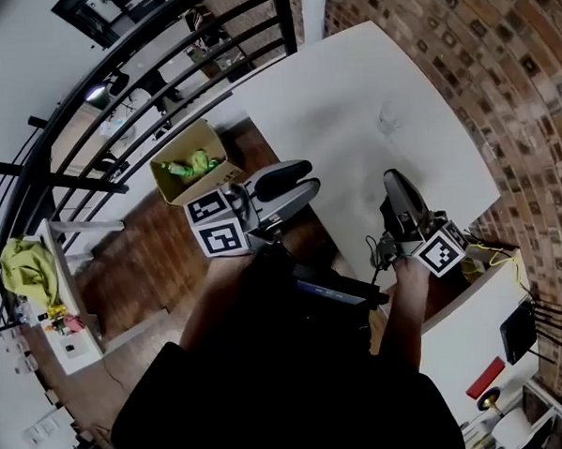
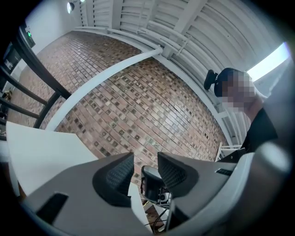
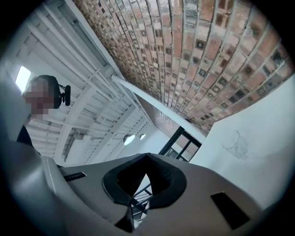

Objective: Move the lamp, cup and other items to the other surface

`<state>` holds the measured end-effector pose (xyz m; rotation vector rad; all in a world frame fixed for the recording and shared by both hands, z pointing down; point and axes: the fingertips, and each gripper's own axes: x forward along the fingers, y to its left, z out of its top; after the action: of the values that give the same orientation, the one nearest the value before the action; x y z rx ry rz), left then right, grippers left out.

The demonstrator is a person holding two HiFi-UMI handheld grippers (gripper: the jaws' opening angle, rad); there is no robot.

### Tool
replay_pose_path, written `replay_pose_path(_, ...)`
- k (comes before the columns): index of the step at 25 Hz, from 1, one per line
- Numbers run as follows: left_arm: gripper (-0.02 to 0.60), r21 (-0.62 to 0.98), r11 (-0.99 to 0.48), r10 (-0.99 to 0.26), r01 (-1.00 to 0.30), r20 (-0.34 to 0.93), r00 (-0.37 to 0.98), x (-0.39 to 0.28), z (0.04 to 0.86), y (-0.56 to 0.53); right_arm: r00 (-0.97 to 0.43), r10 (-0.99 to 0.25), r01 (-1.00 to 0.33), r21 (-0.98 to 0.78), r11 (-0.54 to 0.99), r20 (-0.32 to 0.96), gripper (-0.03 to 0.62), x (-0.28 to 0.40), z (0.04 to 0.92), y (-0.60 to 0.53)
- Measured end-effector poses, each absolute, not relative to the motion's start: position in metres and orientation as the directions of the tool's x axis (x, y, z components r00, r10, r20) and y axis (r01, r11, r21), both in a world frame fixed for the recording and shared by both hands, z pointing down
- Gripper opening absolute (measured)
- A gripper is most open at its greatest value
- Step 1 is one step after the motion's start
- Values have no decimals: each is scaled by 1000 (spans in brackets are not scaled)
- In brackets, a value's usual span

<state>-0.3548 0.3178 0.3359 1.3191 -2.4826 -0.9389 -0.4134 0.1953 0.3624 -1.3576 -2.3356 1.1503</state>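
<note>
A clear glass cup stands alone on the white table by the brick wall. It also shows as a faint glass cup at the right of the right gripper view. My left gripper hangs off the table's near-left edge, open, with nothing between its pads. In its own view the left gripper frames a dark object farther off, untouched. My right gripper is over the table's near edge, below the cup, shut and empty. The right gripper has its tips meeting. No lamp is in view.
A cardboard box with green items sits on the wooden floor left of the table. A black railing runs along the upper left. A second white surface with cables lies lower right. The brick wall borders the table's right side.
</note>
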Motion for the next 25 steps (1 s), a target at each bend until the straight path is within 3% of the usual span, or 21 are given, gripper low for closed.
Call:
replay_pose_path(14,156,674,141,-907,-725,-205,-367,-471,353,416,-769,635,438,-781,444,-70,12,-492,394,277)
replay_pose_path(25,153,721,-35,-952,-692,-234,-196,-496,369,439,-883,470,304,-768,564,-4,12,-482,406,304)
